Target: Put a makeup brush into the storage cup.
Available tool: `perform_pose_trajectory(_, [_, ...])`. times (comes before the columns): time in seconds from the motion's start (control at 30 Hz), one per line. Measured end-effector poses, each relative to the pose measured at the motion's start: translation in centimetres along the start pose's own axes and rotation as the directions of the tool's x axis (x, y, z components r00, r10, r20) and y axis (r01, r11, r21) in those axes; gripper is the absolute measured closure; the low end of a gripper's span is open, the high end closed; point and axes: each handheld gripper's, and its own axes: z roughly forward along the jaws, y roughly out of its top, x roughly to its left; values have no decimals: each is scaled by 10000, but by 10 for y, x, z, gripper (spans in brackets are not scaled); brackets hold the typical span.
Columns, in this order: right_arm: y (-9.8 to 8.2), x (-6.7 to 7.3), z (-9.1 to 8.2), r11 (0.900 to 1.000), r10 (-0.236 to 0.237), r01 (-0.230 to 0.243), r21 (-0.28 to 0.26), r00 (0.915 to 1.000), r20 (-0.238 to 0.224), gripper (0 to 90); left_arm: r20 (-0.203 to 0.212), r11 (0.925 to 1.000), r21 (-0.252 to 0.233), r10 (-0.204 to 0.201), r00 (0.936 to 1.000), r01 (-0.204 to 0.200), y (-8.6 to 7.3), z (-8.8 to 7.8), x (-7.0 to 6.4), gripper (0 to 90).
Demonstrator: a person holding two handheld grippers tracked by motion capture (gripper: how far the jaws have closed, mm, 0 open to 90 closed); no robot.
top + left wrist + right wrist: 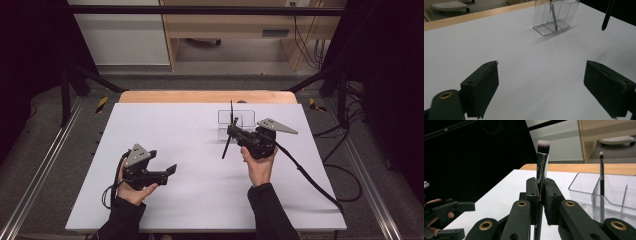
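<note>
Beside the holder, my right claw pinches a brush; one brush stands inside already. Left claw waits spread.

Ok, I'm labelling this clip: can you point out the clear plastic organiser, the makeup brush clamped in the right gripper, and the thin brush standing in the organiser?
Clear plastic organiser point(564, 15): left gripper view, front wall.
Silver-handled makeup brush point(543, 146): right gripper view, bristle head.
Thin black brush point(601, 178): right gripper view, handle.
</note>
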Motion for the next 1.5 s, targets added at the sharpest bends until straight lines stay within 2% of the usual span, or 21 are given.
perform_pose_trajectory(0.53, [38,-3,7,9976,-617,640,-273,9949,796,838,-79,9998,172,30,10000,-28,-2,0,8,98])
perform_pose_trajectory(1.0, [50,-16,22,9942,-956,1025,-319,9804,1723,838,-72,9998,170,67,10000,-66,-1,-1,9,93])
perform_pose_trajectory(1.5, [60,-23,36,9907,-1191,1308,-361,9658,2302,838,-84,9997,203,95,9999,-93,-1,-1,8,92])
